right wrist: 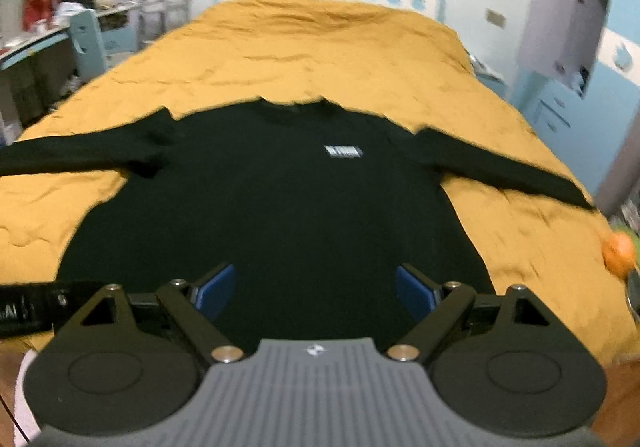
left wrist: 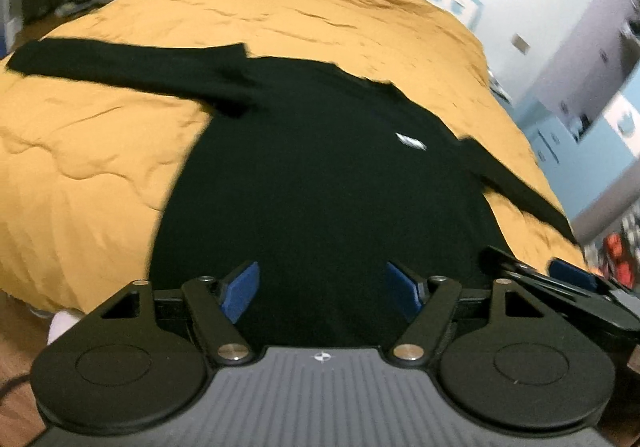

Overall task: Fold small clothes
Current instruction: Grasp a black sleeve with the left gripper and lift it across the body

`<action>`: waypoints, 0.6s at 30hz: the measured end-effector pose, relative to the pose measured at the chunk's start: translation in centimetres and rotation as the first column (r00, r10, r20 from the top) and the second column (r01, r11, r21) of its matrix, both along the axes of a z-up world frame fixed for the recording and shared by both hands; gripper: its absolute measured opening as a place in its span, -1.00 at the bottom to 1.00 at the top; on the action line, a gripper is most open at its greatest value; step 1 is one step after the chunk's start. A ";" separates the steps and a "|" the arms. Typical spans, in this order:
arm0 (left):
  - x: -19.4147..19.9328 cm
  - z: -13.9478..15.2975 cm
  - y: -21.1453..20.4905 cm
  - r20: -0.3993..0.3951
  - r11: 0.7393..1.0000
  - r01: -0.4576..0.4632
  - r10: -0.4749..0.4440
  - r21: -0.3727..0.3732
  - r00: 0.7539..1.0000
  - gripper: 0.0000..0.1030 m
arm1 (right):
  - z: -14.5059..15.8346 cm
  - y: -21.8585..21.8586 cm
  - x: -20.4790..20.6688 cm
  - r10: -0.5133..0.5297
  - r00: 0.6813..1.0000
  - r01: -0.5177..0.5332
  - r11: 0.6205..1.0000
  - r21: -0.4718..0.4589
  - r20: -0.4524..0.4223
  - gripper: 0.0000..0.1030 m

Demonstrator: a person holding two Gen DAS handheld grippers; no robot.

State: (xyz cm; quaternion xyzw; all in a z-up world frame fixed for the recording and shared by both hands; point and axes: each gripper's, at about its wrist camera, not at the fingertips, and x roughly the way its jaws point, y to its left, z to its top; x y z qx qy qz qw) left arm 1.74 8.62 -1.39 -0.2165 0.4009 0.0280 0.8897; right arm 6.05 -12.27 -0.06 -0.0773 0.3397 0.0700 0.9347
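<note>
Both claws gape wide and empty at the bottom of their frames: the left gripper (left wrist: 322,293) and right gripper (right wrist: 314,293) poised over the hem of a black long-sleeved shirt (right wrist: 280,207). It lies flat, sleeves spread, mid-frame on a mustard bedspread (right wrist: 320,59). Soft, light and limp, probably knit; best pinched at hem corners or shoulders.

Black long-sleeve shirt (right wrist: 288,207) flat on mustard bedspread (right wrist: 320,55), sleeves spread; right gripper (right wrist: 314,291) wide open over hem.
</note>
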 end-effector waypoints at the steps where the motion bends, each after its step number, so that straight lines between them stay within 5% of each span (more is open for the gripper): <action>1: 0.2 -0.2 1.2 0.005 1.000 -0.019 0.019 -0.011 1.000 0.65 | 0.0 0.5 0.4 0.008 1.000 -0.008 1.000 -0.010 0.010 0.61; 6: 1.5 -1.1 7.3 0.032 0.992 -0.127 0.127 -0.013 0.991 0.65 | -0.1 4.1 3.0 0.137 0.990 -0.137 0.990 0.008 0.029 0.61; 12: 3.3 -1.2 16.4 0.153 0.968 -0.223 0.239 -0.113 0.959 0.65 | -1.2 10.0 7.2 0.276 0.958 -0.280 0.959 0.042 0.081 0.61; 18: 6.0 -3.4 27.6 0.180 0.888 -0.392 0.438 -0.241 0.881 0.67 | -4.0 16.0 11.6 0.363 0.921 -0.378 0.921 0.094 0.138 0.61</action>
